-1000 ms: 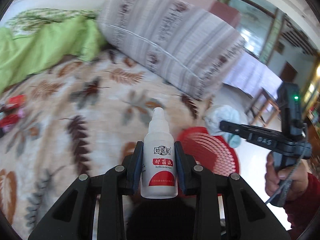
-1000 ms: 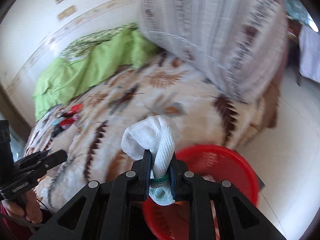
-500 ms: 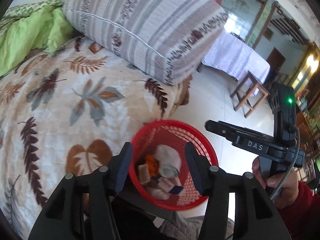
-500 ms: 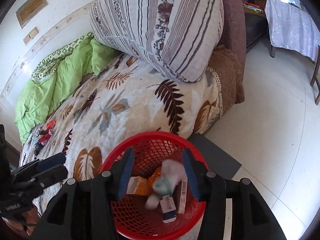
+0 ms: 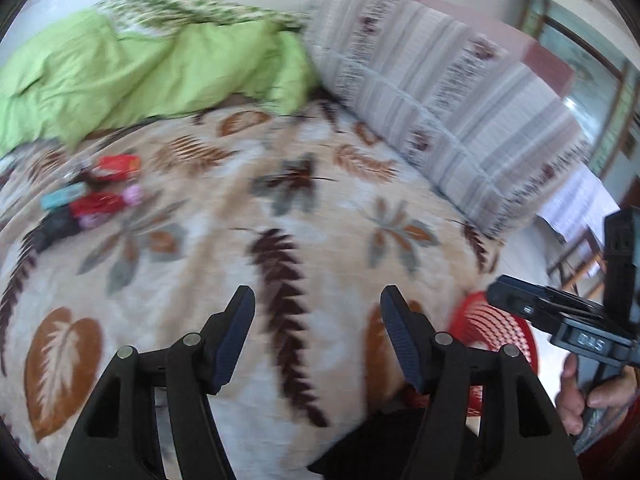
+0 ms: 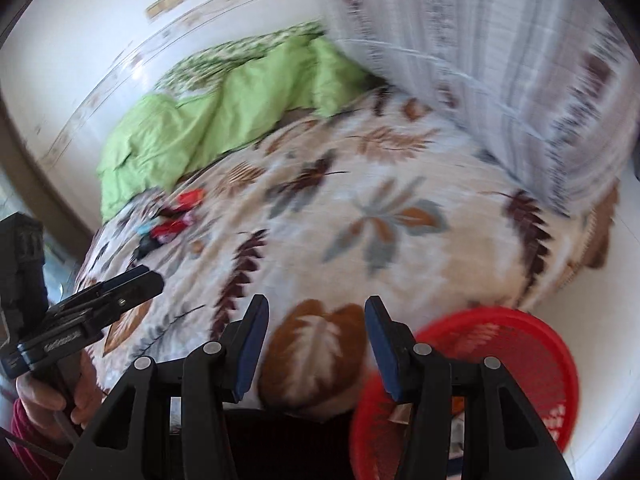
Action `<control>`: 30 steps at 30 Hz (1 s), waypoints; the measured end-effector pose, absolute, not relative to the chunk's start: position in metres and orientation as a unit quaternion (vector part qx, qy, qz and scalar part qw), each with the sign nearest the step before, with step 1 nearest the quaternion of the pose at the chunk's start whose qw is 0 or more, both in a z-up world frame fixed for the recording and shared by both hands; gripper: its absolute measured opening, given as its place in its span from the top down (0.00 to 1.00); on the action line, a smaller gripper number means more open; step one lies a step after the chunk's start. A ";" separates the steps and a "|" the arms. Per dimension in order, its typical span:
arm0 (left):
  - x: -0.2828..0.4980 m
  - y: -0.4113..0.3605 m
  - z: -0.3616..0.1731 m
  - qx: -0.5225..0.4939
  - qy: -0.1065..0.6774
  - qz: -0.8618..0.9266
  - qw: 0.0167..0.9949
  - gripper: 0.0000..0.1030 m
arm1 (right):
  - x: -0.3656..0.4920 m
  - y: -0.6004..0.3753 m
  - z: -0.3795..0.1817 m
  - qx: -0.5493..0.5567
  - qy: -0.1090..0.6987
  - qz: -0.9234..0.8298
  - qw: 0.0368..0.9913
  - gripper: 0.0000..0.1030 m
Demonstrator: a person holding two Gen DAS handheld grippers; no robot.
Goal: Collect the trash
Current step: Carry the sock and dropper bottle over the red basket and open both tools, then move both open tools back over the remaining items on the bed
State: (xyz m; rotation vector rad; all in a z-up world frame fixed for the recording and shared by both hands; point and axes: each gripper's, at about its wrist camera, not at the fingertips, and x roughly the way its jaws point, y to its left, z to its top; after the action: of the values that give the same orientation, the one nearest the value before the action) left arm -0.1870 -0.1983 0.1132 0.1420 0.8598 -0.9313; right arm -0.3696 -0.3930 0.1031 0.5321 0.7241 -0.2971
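Left wrist view: the left gripper (image 5: 316,336) is seen with jaws that have just been opening, now spread and empty; the white bottle clamped there a second ago is gone. The red basket (image 5: 496,332) is glimpsed just right of it, beside the leaf-patterned bed (image 5: 200,280). Blurred wrappers (image 5: 100,196) lie far left of the basket.

Right wrist view: the right gripper (image 6: 316,344) is likewise parted and empty, its cloth wad released, presumably into the basket (image 6: 520,344) at lower right. More litter (image 6: 176,220) remains to be fetched.
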 end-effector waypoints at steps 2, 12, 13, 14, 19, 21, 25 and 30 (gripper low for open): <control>-0.158 -0.173 0.105 0.051 0.407 -0.396 0.821 0.38 | -0.341 -0.375 0.106 0.238 0.359 -0.116 0.895 0.49; -0.046 -0.070 0.062 0.015 0.410 -0.232 0.882 0.38 | -0.210 -0.290 0.102 0.191 0.405 -0.017 0.894 0.49; -0.040 -0.065 0.061 0.019 0.405 -0.218 0.887 0.38 | -0.196 -0.282 0.101 0.186 0.407 -0.009 0.894 0.49; -0.031 -0.059 0.062 0.025 0.399 -0.203 0.894 0.38 | -0.184 -0.275 0.099 0.182 0.412 -0.004 0.893 0.49; 0.007 -0.035 0.061 0.014 0.385 -0.182 0.905 0.37 | -0.110 -0.258 0.083 0.191 0.441 0.024 0.877 0.49; 0.025 -0.021 0.057 -0.026 0.405 -0.188 0.895 0.38 | -0.082 -0.256 0.078 0.202 0.445 0.030 0.872 0.49; 0.050 0.002 0.054 -0.071 0.413 -0.182 0.890 0.38 | -0.040 -0.258 0.067 0.245 0.448 0.039 0.859 0.49; 0.070 0.025 0.047 -0.114 0.420 -0.157 0.887 0.38 | 0.007 -0.262 0.035 0.333 0.453 0.028 0.827 0.49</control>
State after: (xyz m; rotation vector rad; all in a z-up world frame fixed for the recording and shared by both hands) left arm 0.0702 0.0251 0.0467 -0.2377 0.8725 -0.3268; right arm 0.0068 -0.2621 0.0353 0.7066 0.9626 0.0602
